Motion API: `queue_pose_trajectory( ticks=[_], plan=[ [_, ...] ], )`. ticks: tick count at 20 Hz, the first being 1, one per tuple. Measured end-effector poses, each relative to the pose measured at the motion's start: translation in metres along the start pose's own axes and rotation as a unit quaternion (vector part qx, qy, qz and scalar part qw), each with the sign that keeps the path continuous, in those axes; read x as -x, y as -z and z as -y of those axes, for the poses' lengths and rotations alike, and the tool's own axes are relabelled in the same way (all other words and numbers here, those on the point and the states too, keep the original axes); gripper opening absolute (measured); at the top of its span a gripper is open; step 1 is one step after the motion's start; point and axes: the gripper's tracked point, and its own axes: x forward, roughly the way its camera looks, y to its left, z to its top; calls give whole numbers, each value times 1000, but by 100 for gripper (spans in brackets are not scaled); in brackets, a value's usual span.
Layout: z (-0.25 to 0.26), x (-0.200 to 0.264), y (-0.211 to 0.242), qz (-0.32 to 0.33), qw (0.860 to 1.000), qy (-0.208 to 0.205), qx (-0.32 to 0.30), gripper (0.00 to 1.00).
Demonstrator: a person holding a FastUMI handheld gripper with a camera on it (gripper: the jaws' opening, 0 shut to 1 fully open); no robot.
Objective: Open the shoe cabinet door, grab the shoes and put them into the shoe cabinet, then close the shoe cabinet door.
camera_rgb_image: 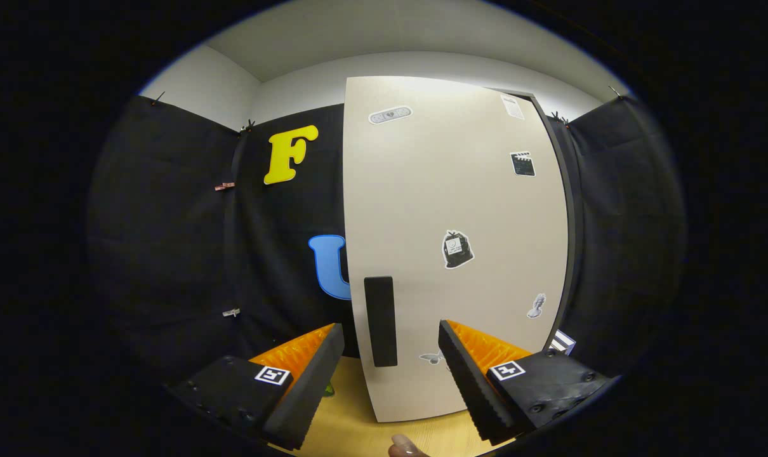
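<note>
While we hold the black-and-orange two-finger gripper (390,374) wide and empty, the tall cream shoe cabinet door (454,209) stands just ahead, and its upright black bar handle (381,321) lies between our fingers, nearer the left one. A fingertip (404,446) shows near us.

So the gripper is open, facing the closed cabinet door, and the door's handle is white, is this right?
Not quite. In the gripper view the handle is black, not white; it is a vertical bar on the pale cabinet door. The rest holds: the gripper is open, the handle between and beyond its fingers.
</note>
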Motion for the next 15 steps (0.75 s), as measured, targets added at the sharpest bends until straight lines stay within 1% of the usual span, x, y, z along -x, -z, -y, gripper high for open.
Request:
queue_pose_trajectory(
  ticks=[15],
  plan=[
    [1, 0, -5, 7, 1000, 7, 6, 98]
  ],
)
